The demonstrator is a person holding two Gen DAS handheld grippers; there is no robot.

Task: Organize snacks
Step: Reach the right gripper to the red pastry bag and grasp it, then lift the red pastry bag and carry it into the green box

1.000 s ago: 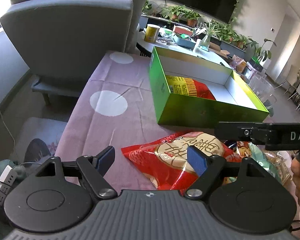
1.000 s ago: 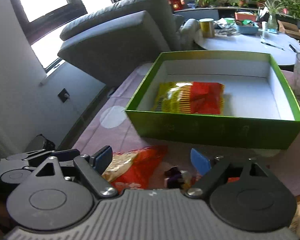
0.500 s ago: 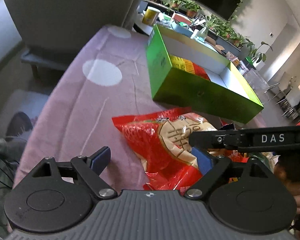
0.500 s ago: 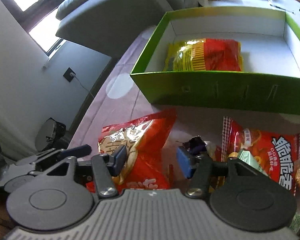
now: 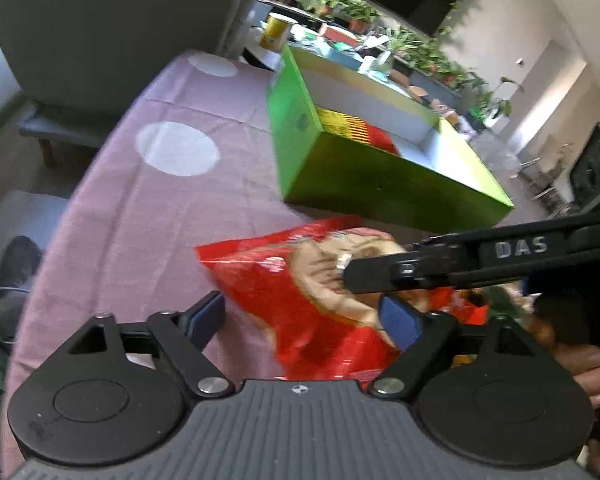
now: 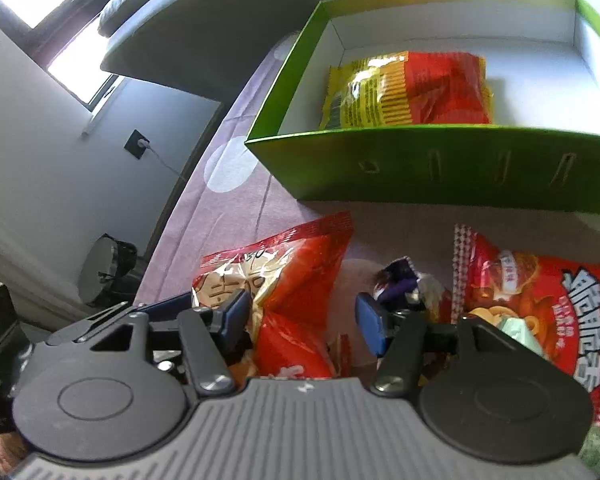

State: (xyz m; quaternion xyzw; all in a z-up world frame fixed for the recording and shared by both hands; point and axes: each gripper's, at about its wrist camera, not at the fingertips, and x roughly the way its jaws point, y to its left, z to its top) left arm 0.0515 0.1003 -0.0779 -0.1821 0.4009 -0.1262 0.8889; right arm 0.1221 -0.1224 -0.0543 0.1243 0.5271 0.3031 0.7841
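Snacks are seen both inside and in front of a green box [image 6: 440, 168] that stands on a mauve tablecloth [image 5: 140, 216] with white dots. Inside the box, against its near wall, a yellow-and-red packet [image 6: 408, 88] lies flat. Just in front of the box, on the cloth, a red biscuit bag [image 6: 284, 276] is spread, and it is straddled from opposite sides by both grippers. The left gripper [image 5: 304, 316] is held over the bag with its blue pads wide apart, having just been narrowing a little; the bag lies between them, and no pad can be seen pressing on it. The right gripper [image 6: 300, 316] is likewise spread wide, its jaws having just been opening, with the bag's right part between the pads and unpinched. Right of that bag, further from the box's left corner, a small purple wrapper [image 6: 398, 280] and a second red bag [image 6: 540, 300] with large white lettering are found. Behind the box a grey sofa [image 5: 112, 32] is seen.
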